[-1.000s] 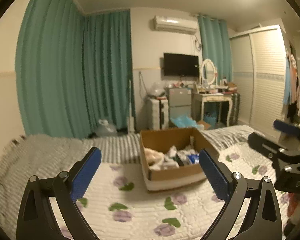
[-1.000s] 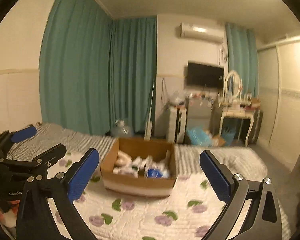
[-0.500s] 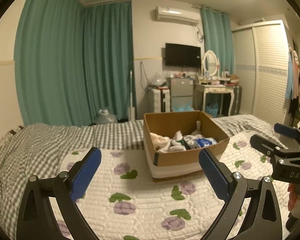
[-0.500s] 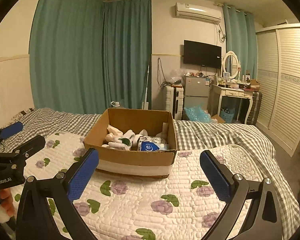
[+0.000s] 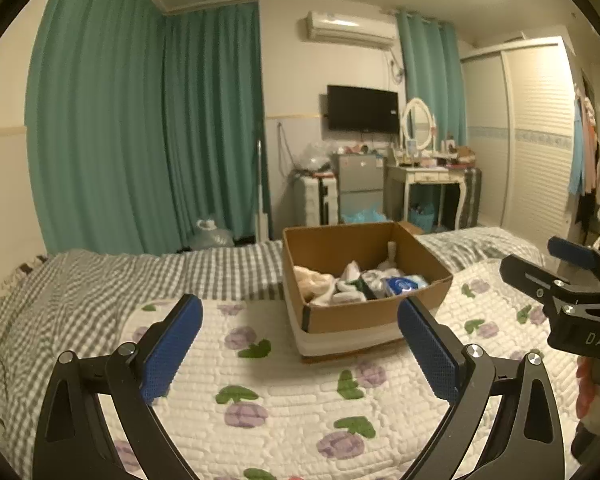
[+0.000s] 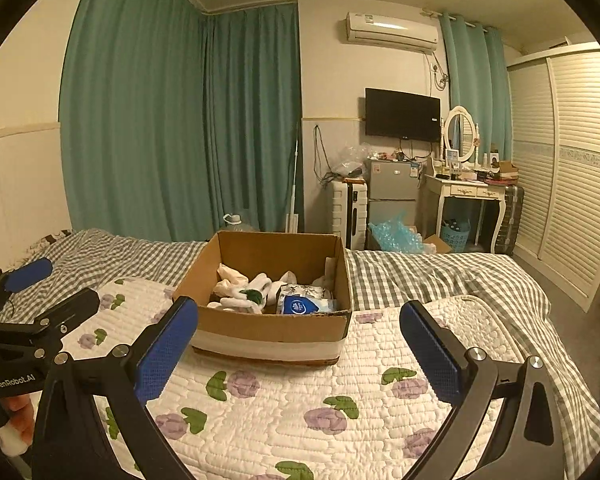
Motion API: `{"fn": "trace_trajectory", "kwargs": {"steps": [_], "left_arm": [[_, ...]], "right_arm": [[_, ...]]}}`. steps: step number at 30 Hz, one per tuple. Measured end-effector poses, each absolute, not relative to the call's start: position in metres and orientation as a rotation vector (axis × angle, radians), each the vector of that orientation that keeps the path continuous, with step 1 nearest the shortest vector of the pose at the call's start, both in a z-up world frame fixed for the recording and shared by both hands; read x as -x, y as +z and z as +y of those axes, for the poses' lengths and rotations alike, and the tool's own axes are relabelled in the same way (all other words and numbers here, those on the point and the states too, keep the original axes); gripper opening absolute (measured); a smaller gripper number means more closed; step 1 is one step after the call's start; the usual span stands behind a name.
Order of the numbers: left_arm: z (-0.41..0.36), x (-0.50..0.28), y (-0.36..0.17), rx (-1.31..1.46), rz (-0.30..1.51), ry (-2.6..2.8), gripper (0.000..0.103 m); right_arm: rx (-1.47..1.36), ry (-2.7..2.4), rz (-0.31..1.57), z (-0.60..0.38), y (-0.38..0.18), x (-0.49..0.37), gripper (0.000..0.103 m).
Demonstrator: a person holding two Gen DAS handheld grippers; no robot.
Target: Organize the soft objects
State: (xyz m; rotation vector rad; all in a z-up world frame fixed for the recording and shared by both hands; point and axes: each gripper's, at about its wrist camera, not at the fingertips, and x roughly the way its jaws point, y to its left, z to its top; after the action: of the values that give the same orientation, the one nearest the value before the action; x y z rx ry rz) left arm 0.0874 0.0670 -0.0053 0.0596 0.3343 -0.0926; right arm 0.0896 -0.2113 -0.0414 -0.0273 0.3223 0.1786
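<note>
An open cardboard box [image 5: 356, 314] [image 6: 268, 326] stands on the bed in front of both grippers. Inside lie white socks [image 6: 244, 294], a beige soft cloth [image 5: 314, 278] and a blue tissue pack [image 6: 300, 305] [image 5: 404, 285]. My left gripper [image 5: 299, 307] is open and empty, short of the box's near left corner. My right gripper [image 6: 299, 310] is also open and empty, facing the box's front wall. Each gripper shows at the edge of the other's view: the right gripper [image 5: 540, 260] on the right, the left gripper [image 6: 52, 290] on the left.
The box rests on a white quilted cover with purple flowers [image 5: 284, 392] [image 6: 340, 400], laid over a grey checked sheet [image 5: 100, 276]. Teal curtains [image 6: 160, 120], a small fridge [image 6: 392, 192], a dressing table [image 6: 468, 192] and a slatted wardrobe [image 6: 572, 160] stand beyond the bed. A hand [image 5: 592, 384] holds the right gripper.
Both views have drawn closer to the box and steadied; it looks larger and its contents clearer. Both grippers have stayed open and empty.
</note>
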Motion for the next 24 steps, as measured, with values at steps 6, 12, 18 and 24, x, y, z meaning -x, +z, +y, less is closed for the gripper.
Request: {"fn": "trace_trajectory", "kwargs": {"steps": [6,12,18,24], "left_arm": [[0.0667,-0.0882,-0.0027,-0.055,0.343,-0.088,0.100],[0.0690,-0.0871,-0.0009,-0.046,0.343,-0.091,0.100],[0.0675,-0.0875,-0.0027,-0.066,0.346,-0.079,0.100],[0.0672,-0.0868,-0.0019,-0.071,0.339,-0.076,0.100]], "right_arm": [[0.042,0.181,0.328,-0.2083,-0.0430,-0.0909,0.101],[0.045,0.177,0.331,-0.2086,-0.0434,-0.0915,0.101],[0.047,0.173,0.326,-0.2085,-0.0432,-0.0908,0.101],[0.041,0.177,0.327,-0.2082,-0.0429,-0.0903,0.101]]}}
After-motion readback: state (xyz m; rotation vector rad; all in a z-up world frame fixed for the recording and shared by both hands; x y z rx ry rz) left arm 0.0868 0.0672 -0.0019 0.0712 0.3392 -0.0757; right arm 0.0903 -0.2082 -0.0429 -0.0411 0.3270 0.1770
